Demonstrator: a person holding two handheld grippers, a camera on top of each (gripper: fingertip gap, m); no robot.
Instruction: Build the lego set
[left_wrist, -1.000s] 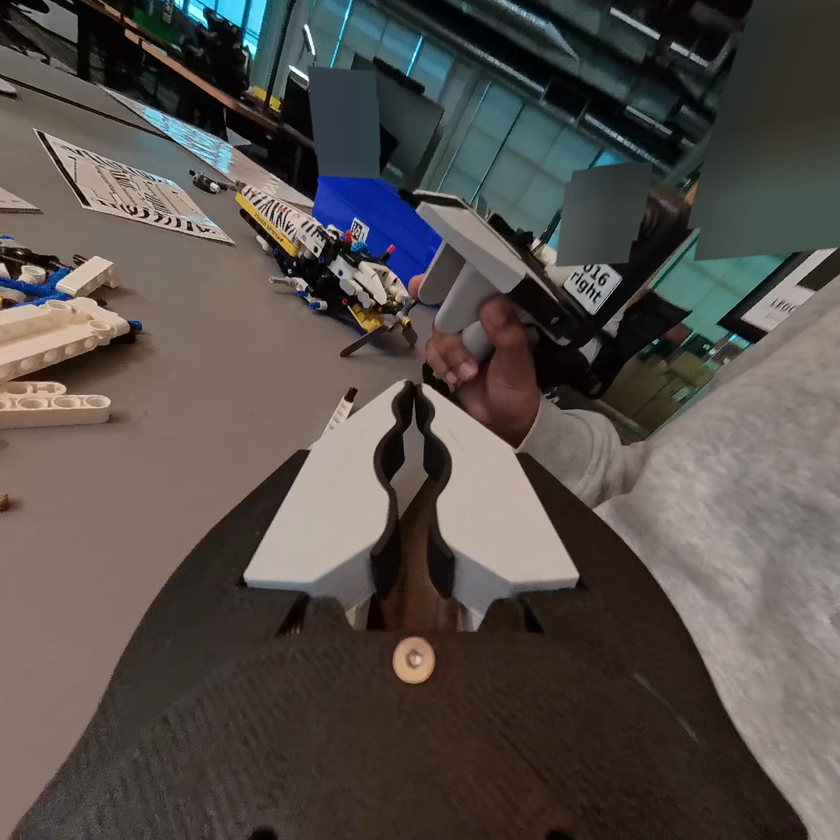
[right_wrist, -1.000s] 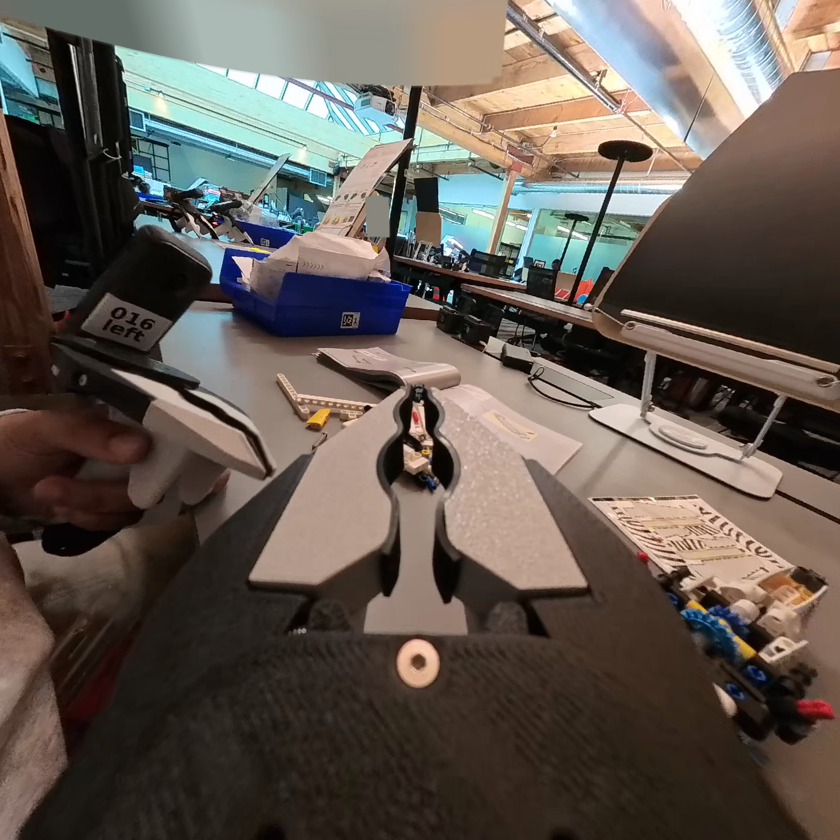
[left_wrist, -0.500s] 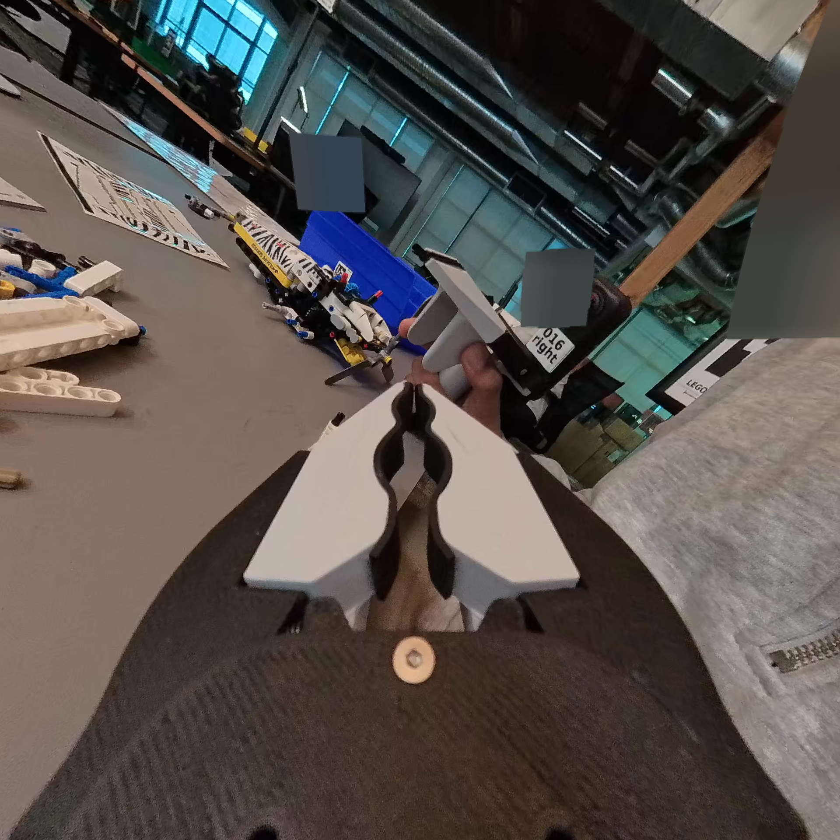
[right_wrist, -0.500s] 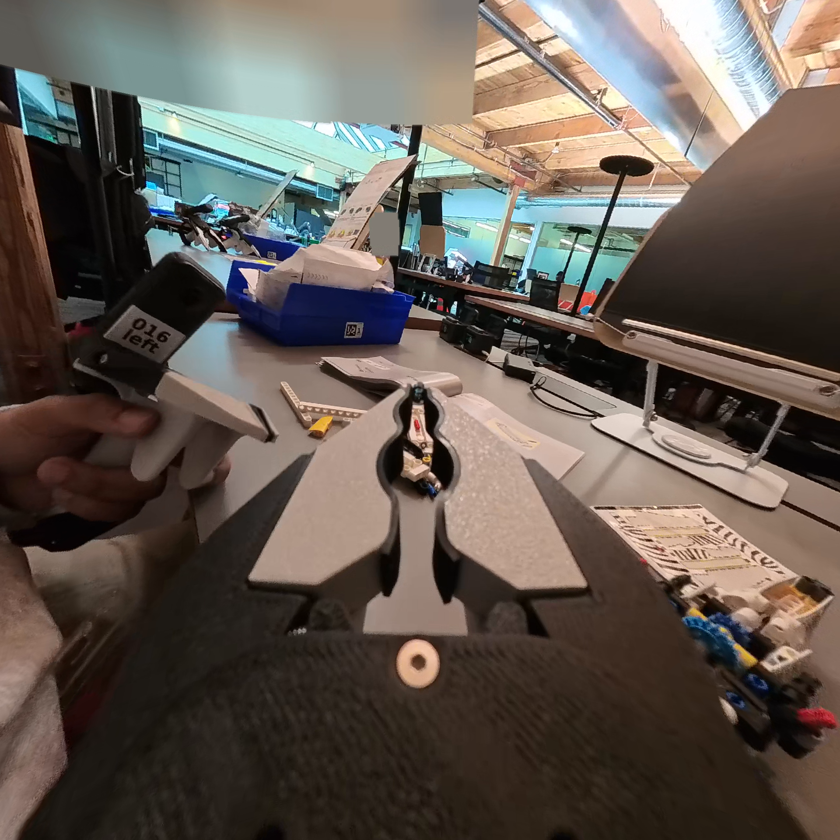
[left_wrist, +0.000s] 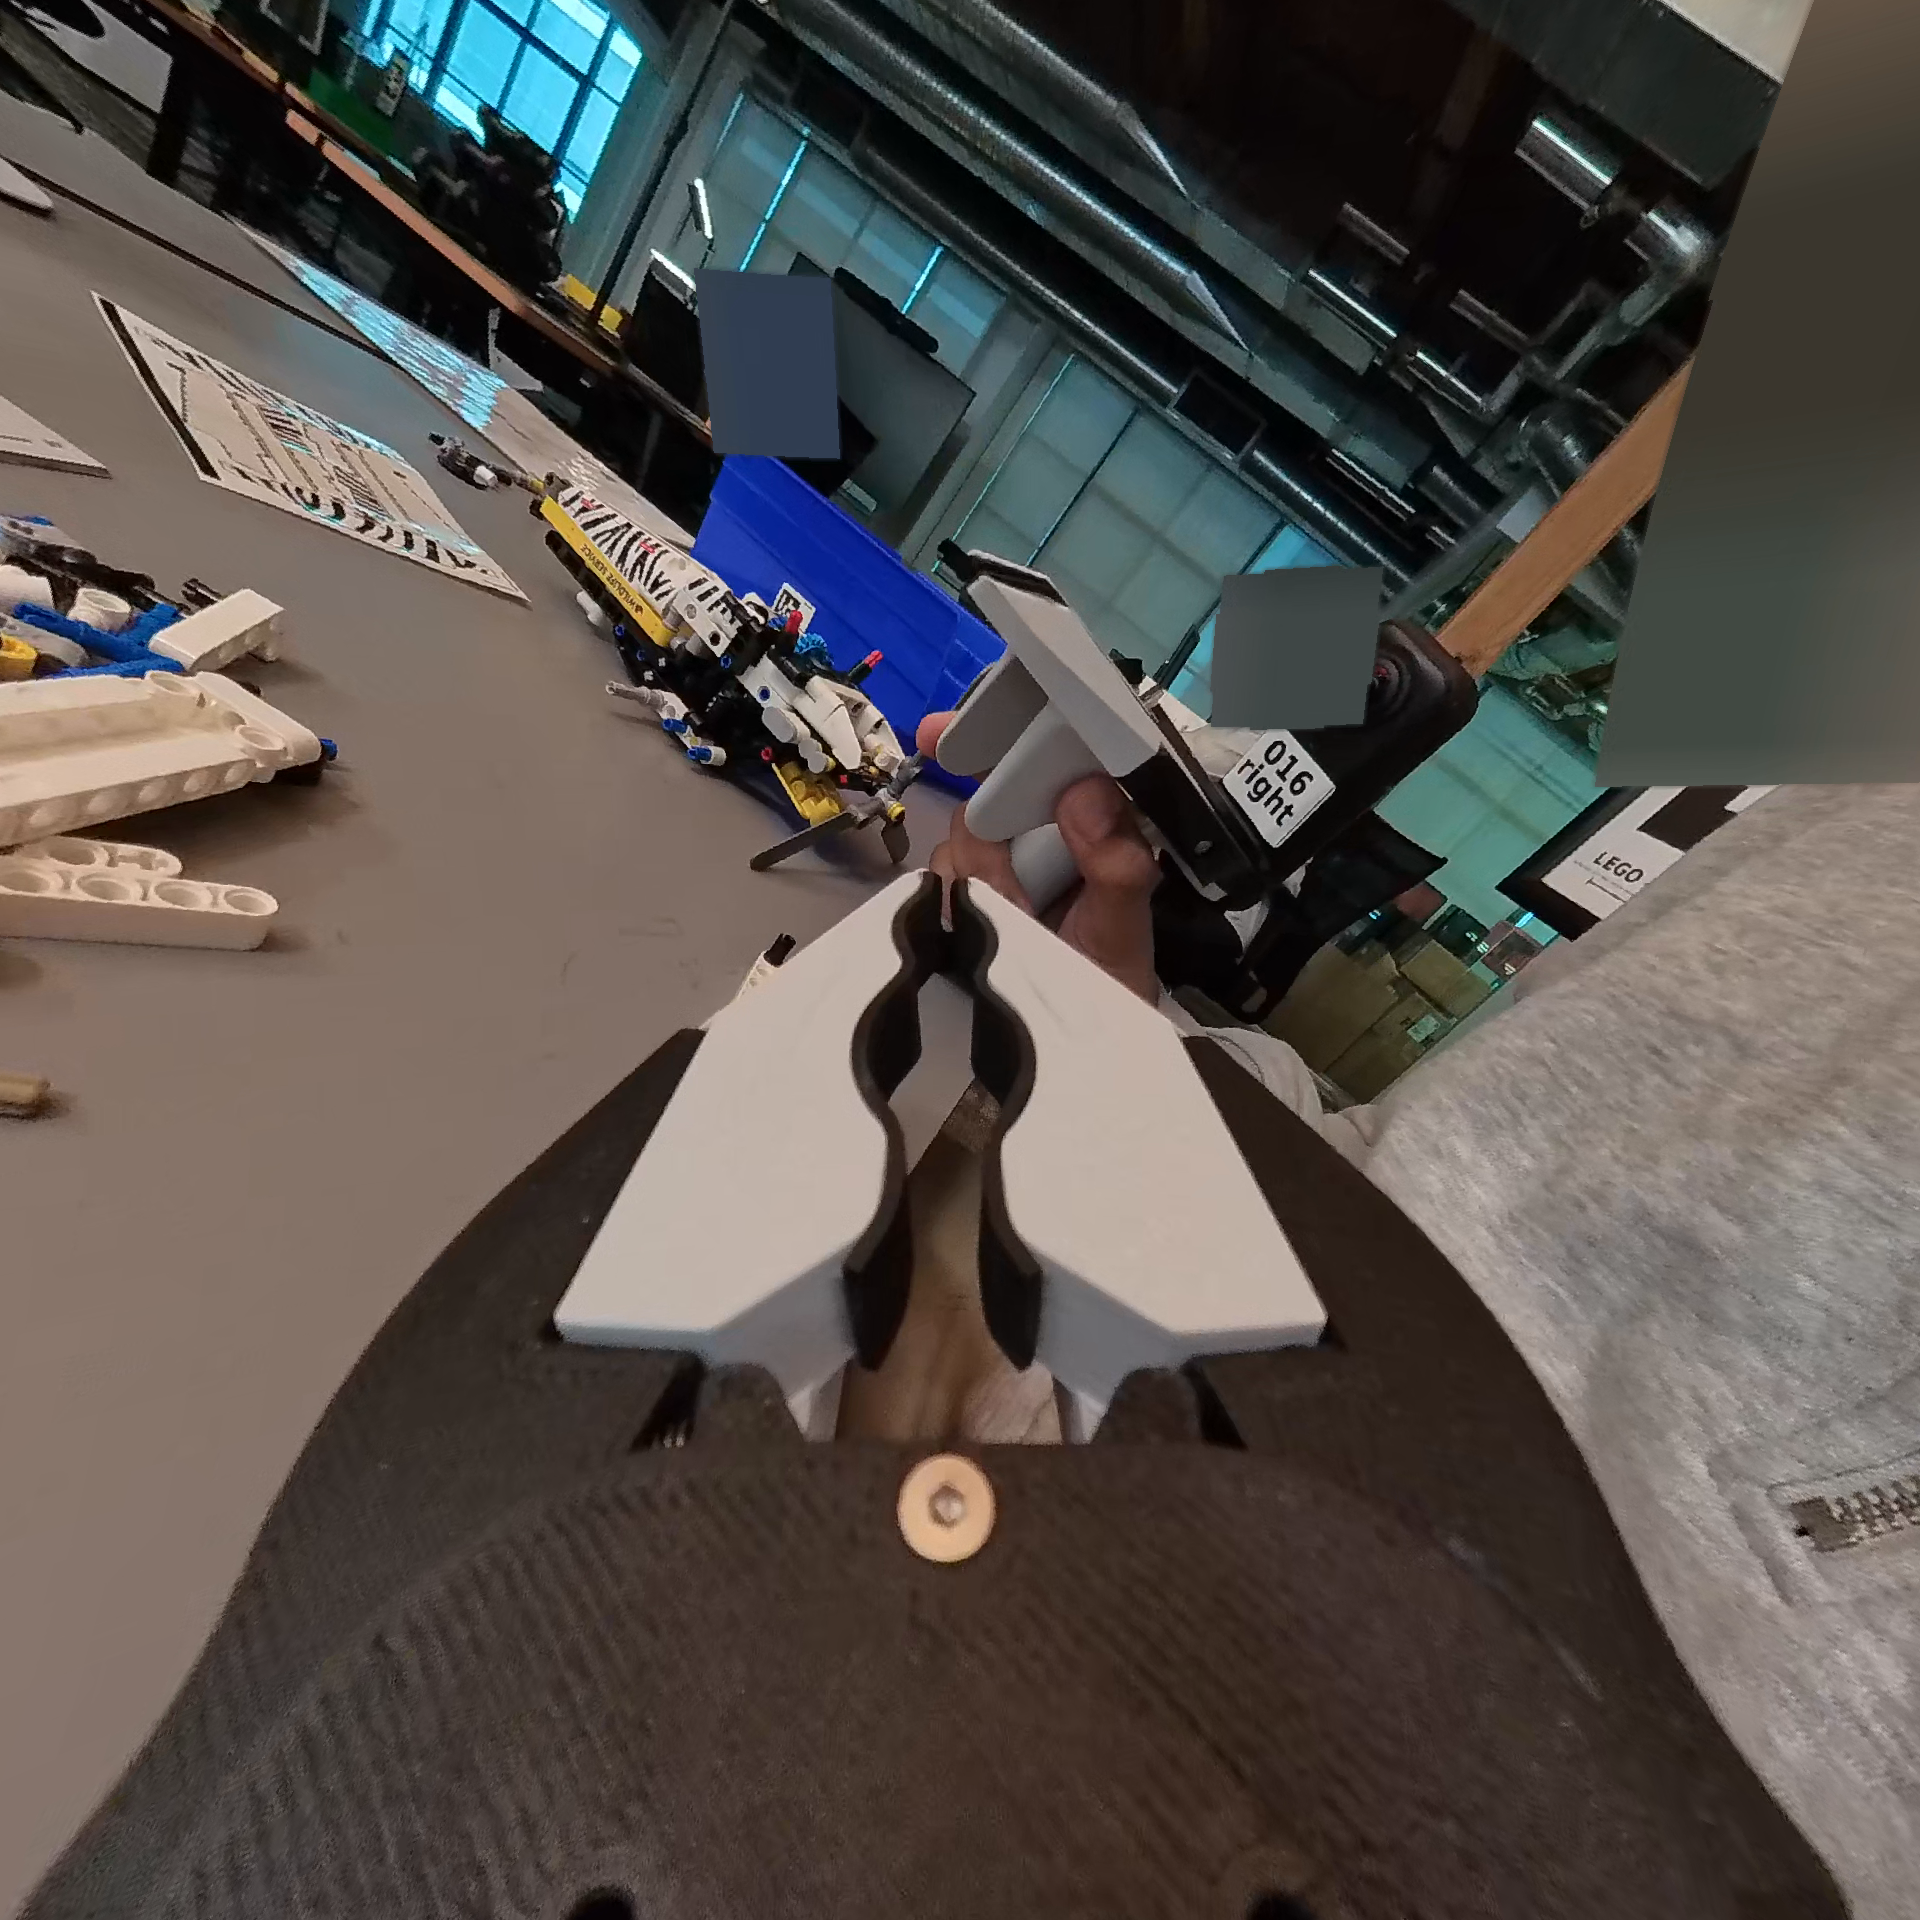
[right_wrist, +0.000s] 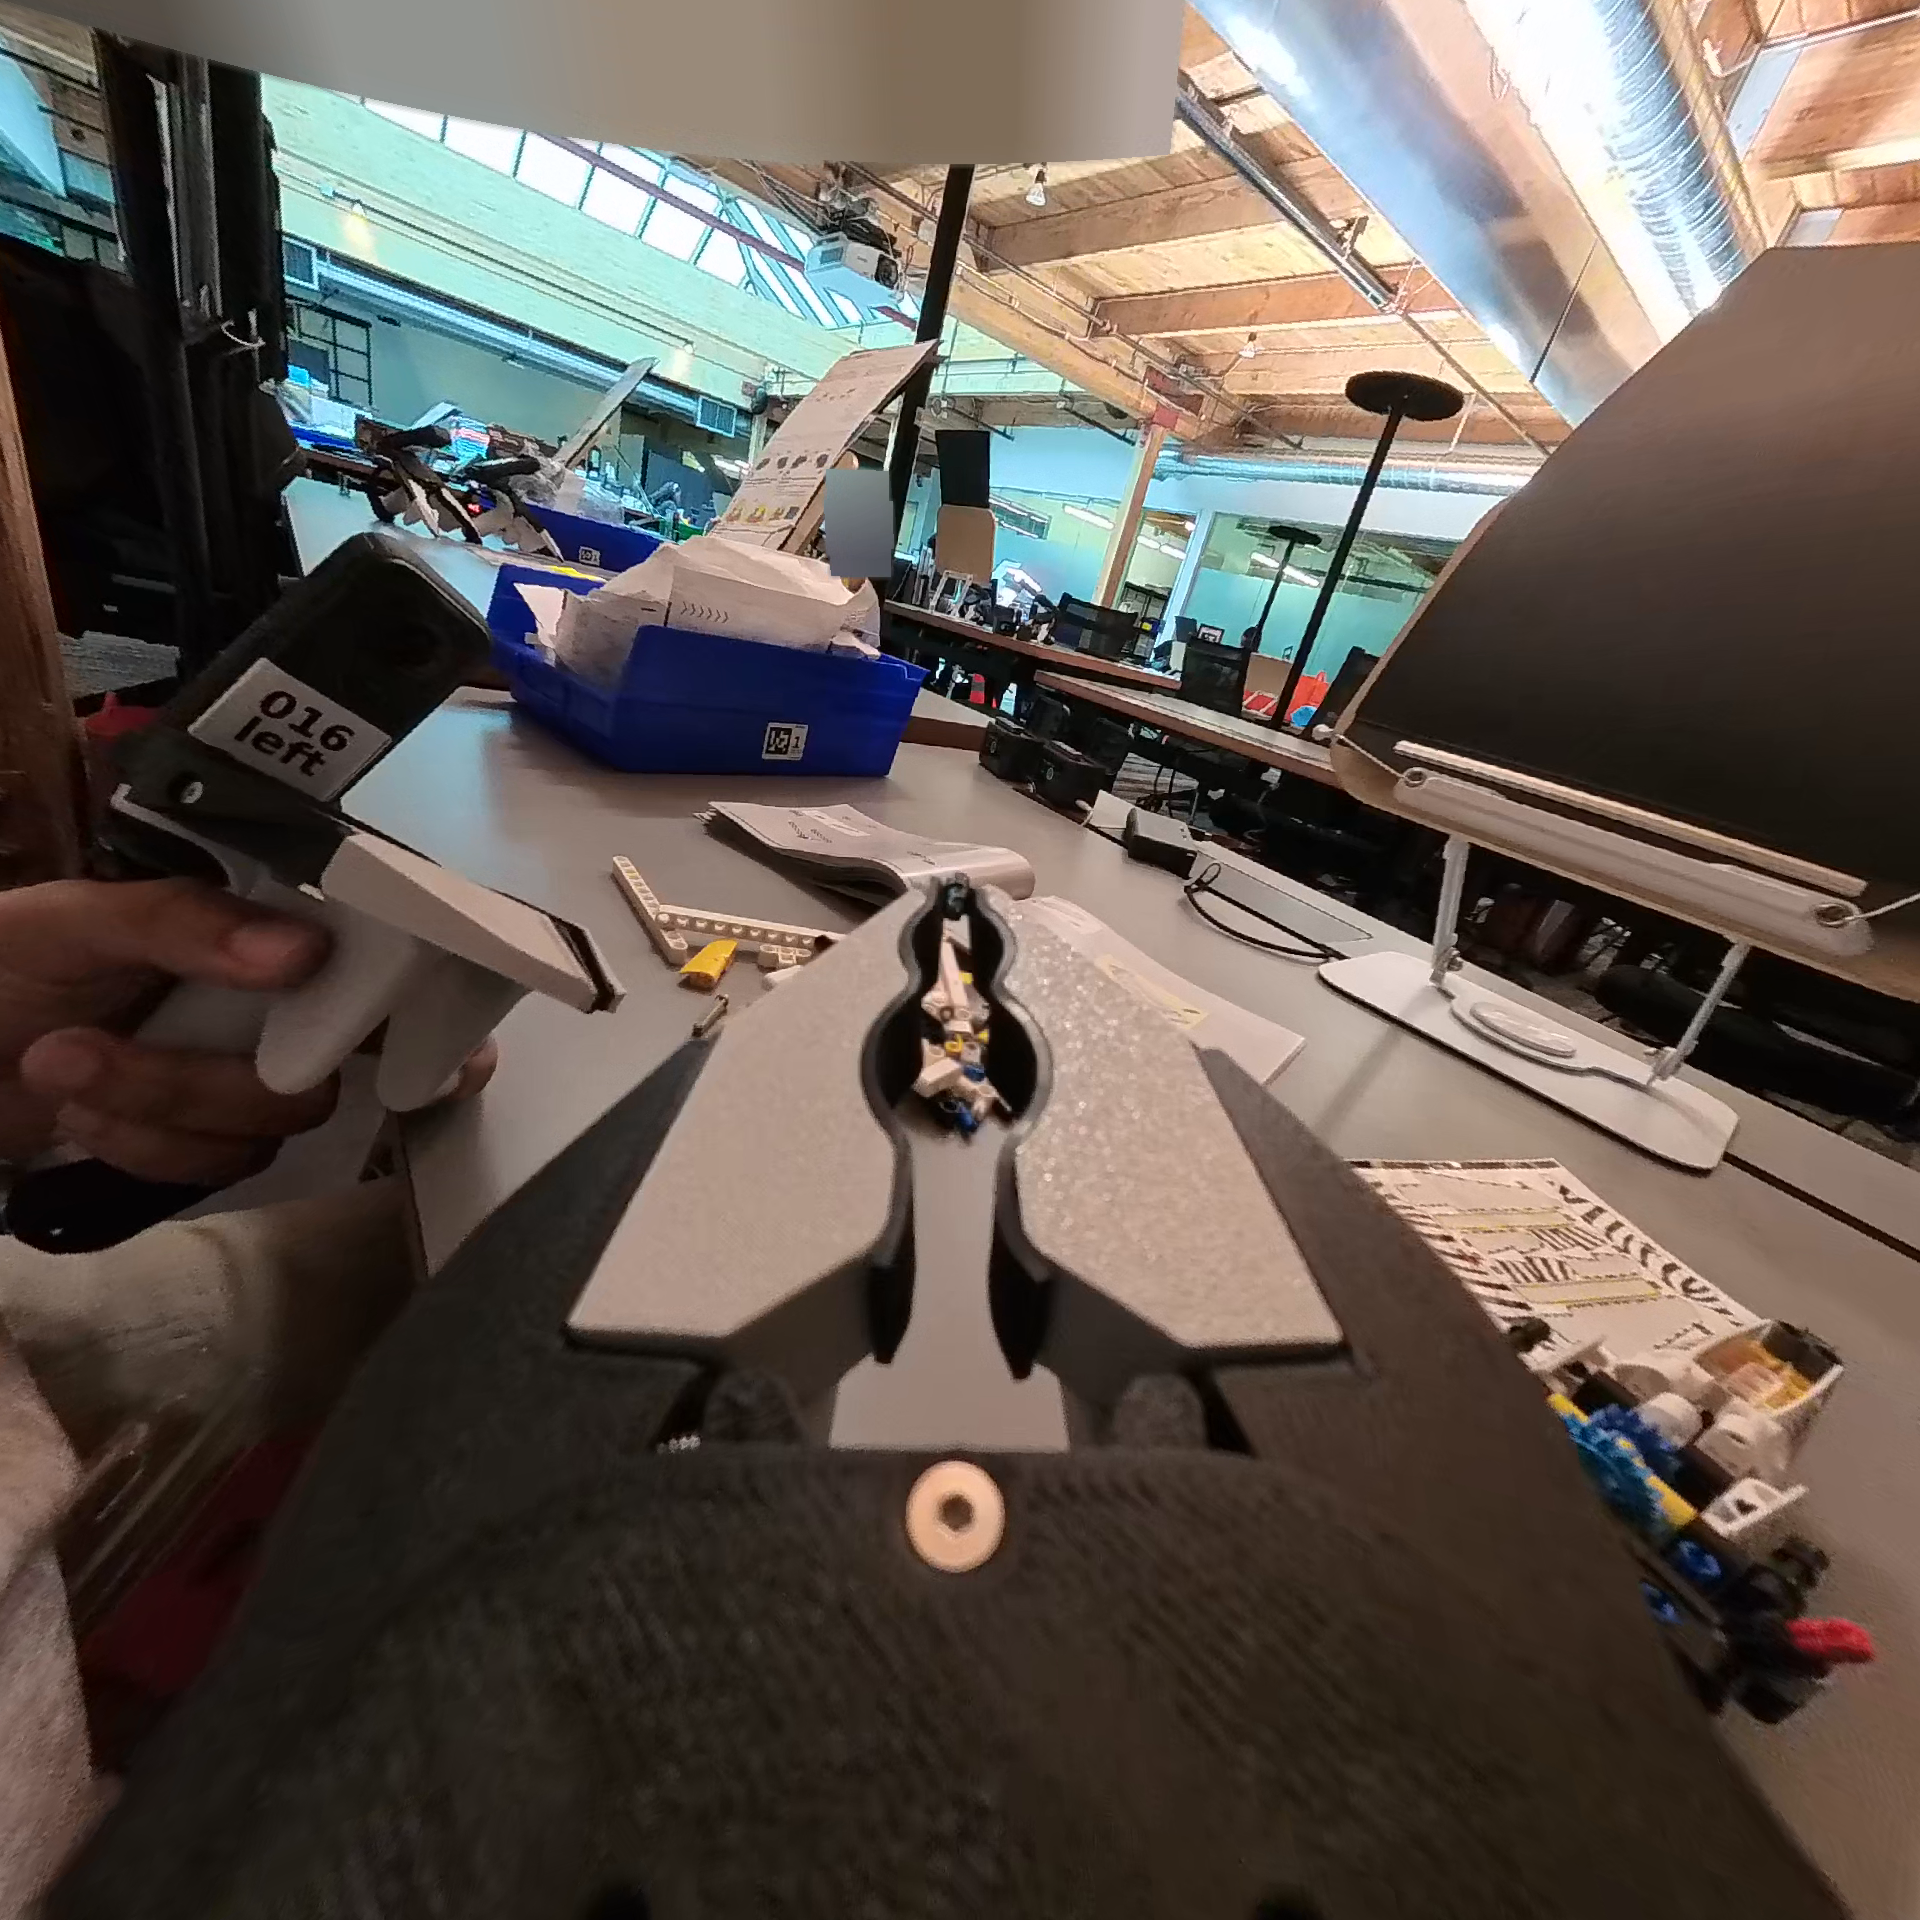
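My left gripper (left_wrist: 945, 896) is shut and empty, held above the near table edge beside a grey sleeve. My right gripper (right_wrist: 956, 906) is shut; nothing shows between its tips. A half-built lego model (left_wrist: 727, 665) with zebra-striped panels, blue gears and red pins lies on the grey table (left_wrist: 468, 935), just left of the right gripper (left_wrist: 982, 587) in the left wrist view. It also shows low right in the right wrist view (right_wrist: 1704, 1475). Loose white beams (left_wrist: 125, 899) and small blue parts (left_wrist: 94, 634) lie to the left. The left gripper also shows in the right wrist view (right_wrist: 592, 977).
A striped sticker sheet (right_wrist: 1538, 1247) lies behind the model. A blue bin (right_wrist: 707, 707) with paper bags stands at the back, an instruction booklet (right_wrist: 862, 842) in front of it. A dark board on a stand (right_wrist: 1621, 727) rises at the right. A white L-beam (right_wrist: 717, 925) and yellow piece (right_wrist: 709, 961) lie mid-table. The gap from one gripper's tips to the other's is roughly 8 cm. About 20 cm separates my left fingertips from the white L-beam (right_wrist: 717, 925).
Both hand-held grippers have tilted upward a little and drifted slightly apart. Both stay shut. Nothing on the table has moved.
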